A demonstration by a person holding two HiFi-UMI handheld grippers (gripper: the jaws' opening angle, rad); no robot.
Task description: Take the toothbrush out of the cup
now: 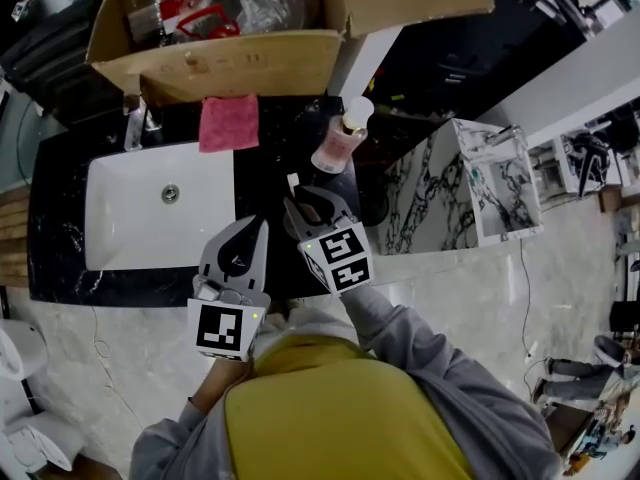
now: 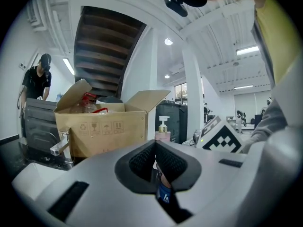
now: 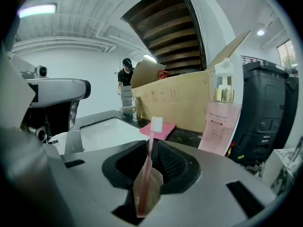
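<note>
Peering along its jaws reveals the right hand-held gripper (image 3: 154, 148) clamping a toothbrush (image 3: 156, 126); the left hand-held gripper (image 2: 155, 150) is closed.

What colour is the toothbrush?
Toothbrush: pink handle, white bristle head; best in the right gripper view.

Showing one toothbrush (image 3: 151, 145), one pump bottle (image 1: 340, 136), one pink cloth (image 1: 229, 122), one cardboard box (image 1: 235, 63), one sink (image 1: 130, 218) and one faucet (image 1: 135, 128).
</note>
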